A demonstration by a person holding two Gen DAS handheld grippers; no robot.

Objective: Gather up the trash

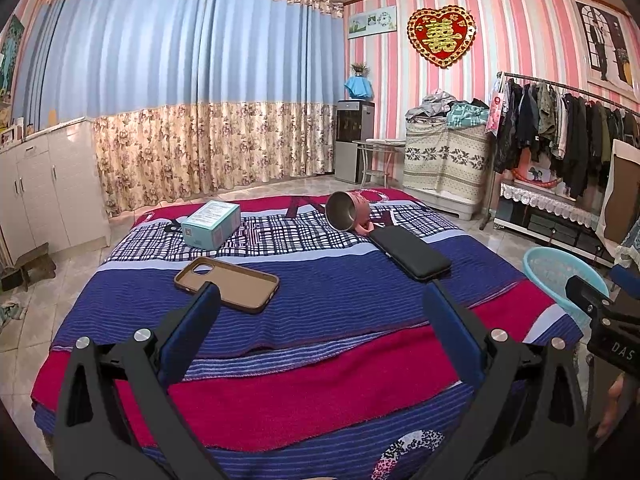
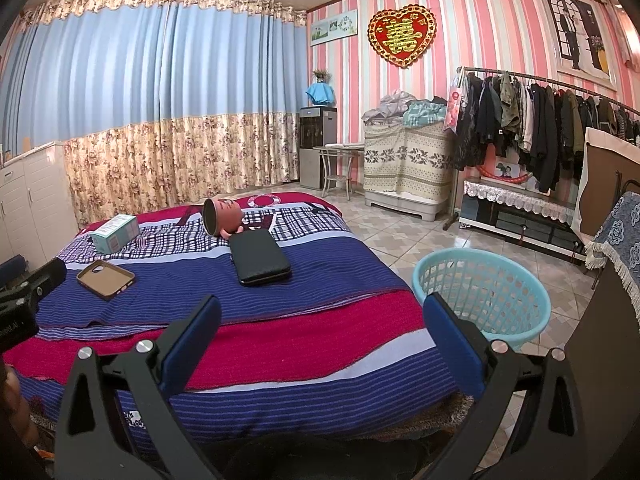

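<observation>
On the striped bed (image 1: 320, 380) lie a light teal box (image 1: 211, 224), a brown phone case (image 1: 226, 284), a black wallet (image 1: 414, 252) and a pink metal cup (image 1: 348, 211) tipped on its side. The same box (image 2: 115, 233), case (image 2: 105, 279), wallet (image 2: 259, 257) and cup (image 2: 222, 216) show in the right wrist view. A light blue mesh basket (image 2: 482, 294) stands on the floor right of the bed. My left gripper (image 1: 320, 300) is open and empty above the bed's near part. My right gripper (image 2: 320, 312) is open and empty, between bed edge and basket.
White cabinets (image 1: 48, 184) stand at the left wall. A clothes rack (image 2: 540, 120), a covered chest (image 2: 408, 164), a small table (image 2: 340, 160) and a low glass cabinet (image 2: 520, 216) line the right wall. Tiled floor (image 2: 392, 232) lies between bed and rack.
</observation>
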